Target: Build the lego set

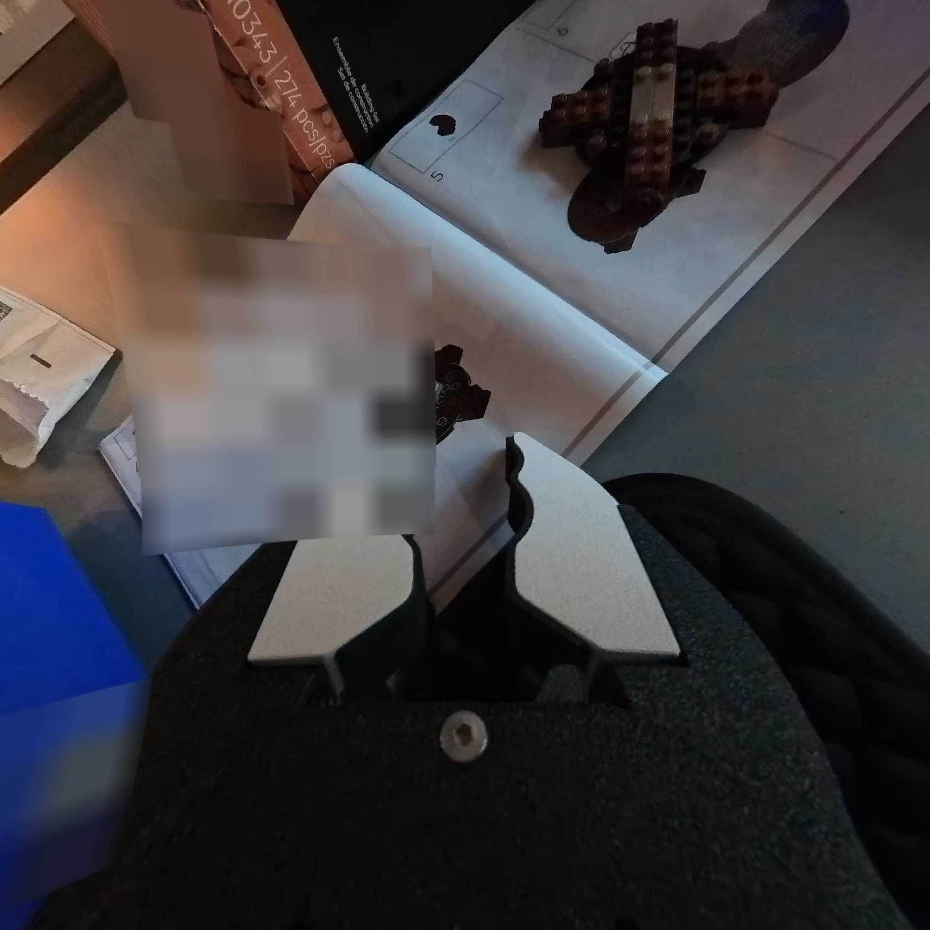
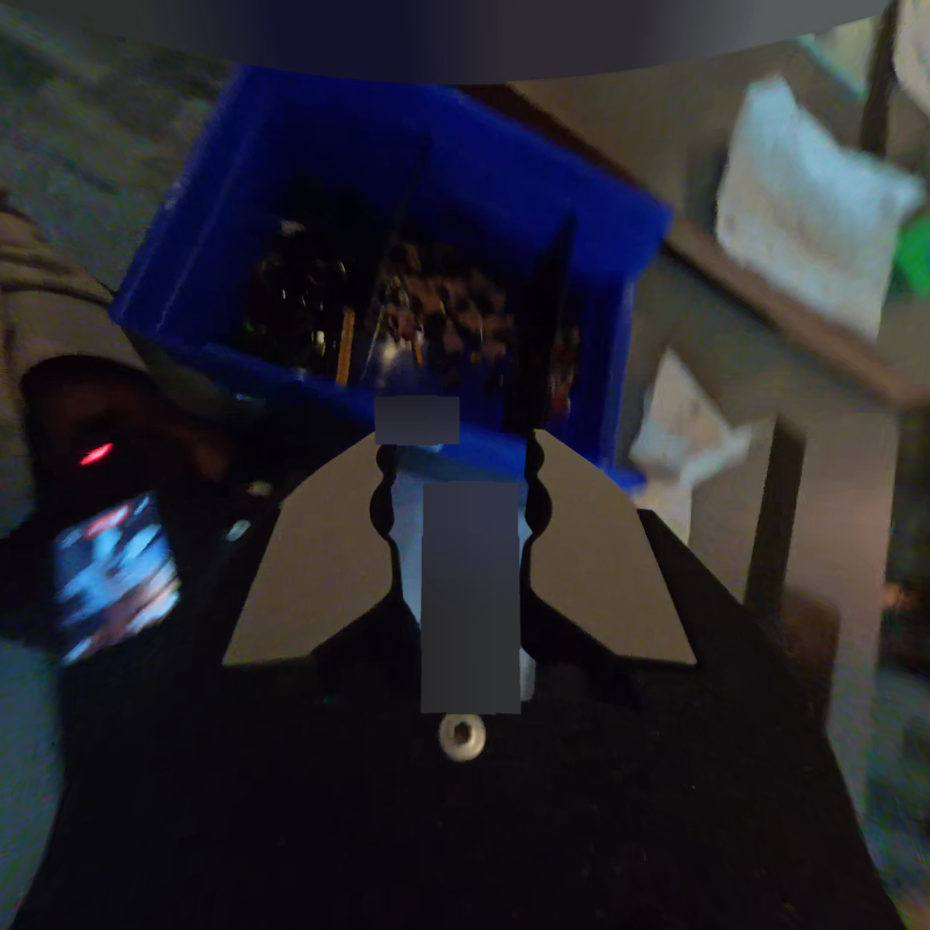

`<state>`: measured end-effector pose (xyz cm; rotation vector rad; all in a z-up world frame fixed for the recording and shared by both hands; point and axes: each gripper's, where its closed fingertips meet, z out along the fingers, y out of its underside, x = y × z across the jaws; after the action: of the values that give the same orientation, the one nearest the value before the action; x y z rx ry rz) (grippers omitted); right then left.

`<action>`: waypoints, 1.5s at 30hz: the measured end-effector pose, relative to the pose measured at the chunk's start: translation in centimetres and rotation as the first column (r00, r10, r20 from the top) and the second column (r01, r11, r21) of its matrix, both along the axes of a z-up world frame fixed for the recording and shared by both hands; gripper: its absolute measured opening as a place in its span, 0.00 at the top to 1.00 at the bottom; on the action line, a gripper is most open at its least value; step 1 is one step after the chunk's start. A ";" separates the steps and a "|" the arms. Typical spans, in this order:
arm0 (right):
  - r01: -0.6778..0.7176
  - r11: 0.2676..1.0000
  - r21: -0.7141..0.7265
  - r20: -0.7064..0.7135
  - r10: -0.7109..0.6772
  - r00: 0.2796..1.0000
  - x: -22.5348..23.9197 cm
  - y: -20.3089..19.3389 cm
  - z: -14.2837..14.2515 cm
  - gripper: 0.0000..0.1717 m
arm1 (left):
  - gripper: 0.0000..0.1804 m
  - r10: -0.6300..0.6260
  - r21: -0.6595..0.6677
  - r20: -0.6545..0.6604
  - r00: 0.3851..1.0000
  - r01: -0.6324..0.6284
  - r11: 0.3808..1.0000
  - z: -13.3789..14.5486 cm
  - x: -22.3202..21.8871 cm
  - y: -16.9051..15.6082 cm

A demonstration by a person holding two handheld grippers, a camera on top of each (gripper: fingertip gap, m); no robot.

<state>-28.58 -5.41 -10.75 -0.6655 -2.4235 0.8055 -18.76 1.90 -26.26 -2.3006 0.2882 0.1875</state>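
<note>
Both grippers [image 1: 468,483] [image 2: 455,483] part-masked: right wide apart, left's grasp unclear.

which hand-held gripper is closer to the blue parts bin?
Right. The right hand-held gripper sits just before the blue parts bin, jaws apart. The left hand-held gripper is over the instruction booklet, bin off to its left.

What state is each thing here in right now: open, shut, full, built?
Instruction booklet: open, lying flat.
Brown brick model: partly built, standing on the booklet.
Blue bin: open-topped, small dark pieces inside.
Right gripper: open.
Left gripper: one finger hidden by blur, cannot tell.
</note>
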 end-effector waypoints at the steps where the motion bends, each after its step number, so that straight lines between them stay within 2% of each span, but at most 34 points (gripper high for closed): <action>1: 0.053 0.999 -0.010 -0.005 -0.053 0.999 0.9 1.0 -0.1 0.72 | 0.82 0.000 0.001 0.002 1.000 0.000 1.000 0.0 0.0 0.0; 7: 0.343 0.930 -0.135 -0.054 -0.352 0.934 5.9 6.7 -0.2 0.73 | 0.81 -0.005 0.005 0.020 1.000 0.005 1.000 0.0 0.1 0.0; 9: 0.431 0.884 -0.182 -0.030 -0.443 0.896 8.0 8.4 -1.1 0.71 | 0.80 -0.006 0.010 0.036 0.999 0.006 1.000 0.1 0.1 0.0; 11: 0.547 0.812 -0.203 -0.011 -0.561 0.828 10.7 10.9 -1.7 0.69 | 0.80 -0.005 0.012 0.055 0.998 0.004 1.000 0.1 0.1 0.0; 14: 0.720 0.646 -0.253 0.006 -0.743 0.669 16.7 15.2 -1.0 0.70 | 0.80 -0.001 0.009 0.066 0.998 0.001 1.000 0.1 0.1 0.0; 18: 0.905 0.408 -0.123 -0.031 -0.913 0.407 28.1 20.0 0.1 0.70 | 0.80 0.003 -0.022 0.086 0.996 -0.002 1.000 -0.2 0.1 0.0; 21: 0.976 0.214 -0.043 -0.008 -0.977 0.214 37.3 21.6 0.1 0.69 | 0.78 0.017 -0.034 0.114 0.993 -0.013 0.999 -0.2 0.0 -0.1; 23: 0.994 0.100 -0.033 0.028 -0.994 0.101 42.9 22.0 -0.7 0.69 | 0.74 0.016 -0.015 0.129 0.991 -0.014 1.000 0.1 0.0 -0.1; 25: 0.999 0.044 -0.029 0.096 -0.994 0.047 47.3 21.5 -2.7 0.66 | 0.70 0.030 0.015 0.144 0.989 -0.033 0.999 0.7 -0.1 -0.1; 27: 0.996 0.078 -0.047 0.143 -0.986 0.084 49.8 20.4 -4.6 0.62 | 0.66 0.037 0.009 0.166 0.985 -0.039 0.999 1.5 0.0 -0.2; 29: 0.979 0.178 -0.101 0.145 -0.971 0.191 50.5 19.1 -5.6 0.60 | 0.61 0.037 0.000 0.171 0.985 -0.038 0.999 2.8 0.5 0.1; 33: 0.923 0.357 -0.144 0.138 -0.916 0.376 50.3 17.5 -7.2 0.69 | 0.54 0.004 0.013 0.096 0.995 -0.006 1.000 5.9 3.3 2.6; 36: 0.826 0.511 -0.237 0.163 -0.818 0.552 49.3 15.5 -7.5 0.79 | 0.53 -0.099 0.069 0.105 0.990 0.092 0.993 7.9 8.4 5.9; 38: 0.777 0.543 -0.318 0.181 -0.770 0.612 49.0 14.9 -7.5 0.78 | 0.53 -0.176 0.086 0.114 0.978 0.167 0.982 8.4 11.9 7.8; 40: 0.738 0.557 -0.381 0.170 -0.742 0.649 49.4 15.1 -7.0 0.82 | 0.54 -0.235 0.090 0.110 0.966 0.226 0.970 8.3 14.7 9.4; 43: 0.685 0.547 -0.482 0.097 -0.743 0.662 50.4 16.7 -4.8 0.82 | 0.55 -0.310 0.080 0.113 0.944 0.302 0.950 7.9 17.5 10.9; 45: 0.672 0.546 -0.500 0.046 -0.758 0.650 51.3 18.6 -3.2 0.81 | 0.55 -0.329 0.063 0.131 0.935 0.324 0.944 7.4 18.3 11.5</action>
<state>22.68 13.17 -13.97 -1.5803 -1.5080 1.0227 -0.45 13.42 -18.81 -2.1755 0.5823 -0.1360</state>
